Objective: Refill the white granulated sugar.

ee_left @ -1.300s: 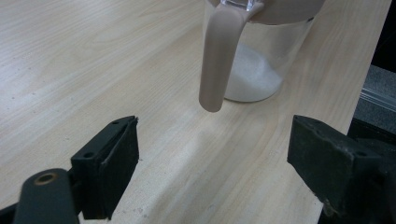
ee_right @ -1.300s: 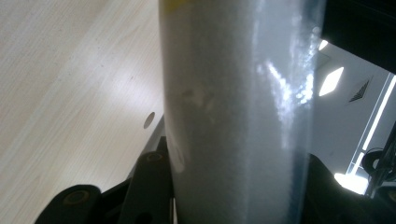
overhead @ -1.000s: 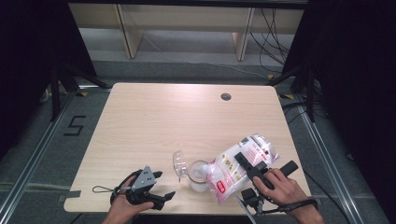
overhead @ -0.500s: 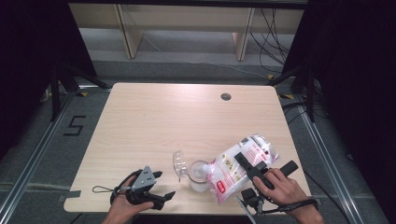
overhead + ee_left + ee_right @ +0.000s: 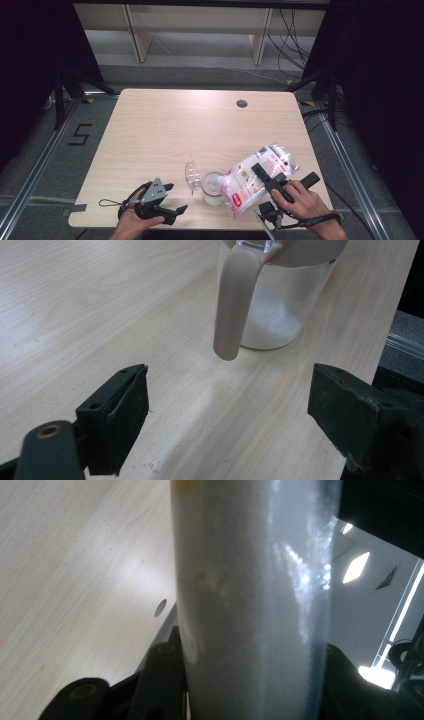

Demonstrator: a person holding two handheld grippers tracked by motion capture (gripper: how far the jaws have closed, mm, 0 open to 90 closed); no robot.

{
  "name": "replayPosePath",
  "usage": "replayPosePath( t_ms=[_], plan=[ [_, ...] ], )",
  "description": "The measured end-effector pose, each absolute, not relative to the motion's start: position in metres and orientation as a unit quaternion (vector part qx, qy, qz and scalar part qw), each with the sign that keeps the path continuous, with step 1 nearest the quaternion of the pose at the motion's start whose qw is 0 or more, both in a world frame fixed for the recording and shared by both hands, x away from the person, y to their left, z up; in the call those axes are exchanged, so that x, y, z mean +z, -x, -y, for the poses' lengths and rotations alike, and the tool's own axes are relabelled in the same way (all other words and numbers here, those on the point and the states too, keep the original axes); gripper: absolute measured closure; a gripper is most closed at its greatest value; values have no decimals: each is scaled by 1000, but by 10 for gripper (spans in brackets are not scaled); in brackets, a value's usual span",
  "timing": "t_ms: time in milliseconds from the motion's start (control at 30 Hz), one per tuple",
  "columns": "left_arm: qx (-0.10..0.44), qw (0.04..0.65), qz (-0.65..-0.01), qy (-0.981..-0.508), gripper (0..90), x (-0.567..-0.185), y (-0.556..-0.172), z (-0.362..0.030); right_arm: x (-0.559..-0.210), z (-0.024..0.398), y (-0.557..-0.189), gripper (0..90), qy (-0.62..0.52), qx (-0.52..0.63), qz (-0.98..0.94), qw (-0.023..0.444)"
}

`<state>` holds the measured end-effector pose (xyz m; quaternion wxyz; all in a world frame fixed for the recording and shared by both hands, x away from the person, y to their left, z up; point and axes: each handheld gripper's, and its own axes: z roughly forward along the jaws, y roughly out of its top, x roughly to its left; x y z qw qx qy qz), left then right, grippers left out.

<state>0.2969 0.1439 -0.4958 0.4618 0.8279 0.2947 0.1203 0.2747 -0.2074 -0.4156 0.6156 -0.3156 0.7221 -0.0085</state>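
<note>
A clear jar (image 5: 212,187) with white granules in its bottom stands near the table's front edge, its hinged lid (image 5: 191,175) flipped open to the left. A plastic bag of white granules (image 5: 252,180) with red print lies tilted, its lower end against the jar's mouth. My right gripper (image 5: 261,171) is shut on this bag; in the right gripper view the bag (image 5: 250,605) stands between the jaws. My left gripper (image 5: 176,197) rests open at the front left, a short way from the jar. In the left gripper view, the jar (image 5: 280,305) and its hanging lid clasp (image 5: 232,305) lie ahead of the open left gripper (image 5: 227,425).
The light wooden table (image 5: 175,130) has a round cable hole (image 5: 242,103) at the back right. Wooden shelving (image 5: 200,30) stands behind the table. Black metal frame legs stand on both sides, and a taped mark (image 5: 80,134) is on the floor at the left.
</note>
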Motion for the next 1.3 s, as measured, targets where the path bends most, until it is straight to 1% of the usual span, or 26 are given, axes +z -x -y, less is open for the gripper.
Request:
replayPosePath(
  t_ms=[233,767,967,1300],
  plan=[
    [120,458,-295,-830,163,-495,-297,-144,-415,206,-276,670,329,-12,-719,612],
    [118,458,-295,-830,163,-495,-297,-144,-416,207,-275,672,319,-9,-722,614],
    [119,458,-295,-830,163,-495,-297,-144,-414,205,-276,673,338,-15,-714,613],
    [120,461,-294,-828,163,-496,-297,-144,-415,207,-274,674,319,-10,-722,614]
  ],
)
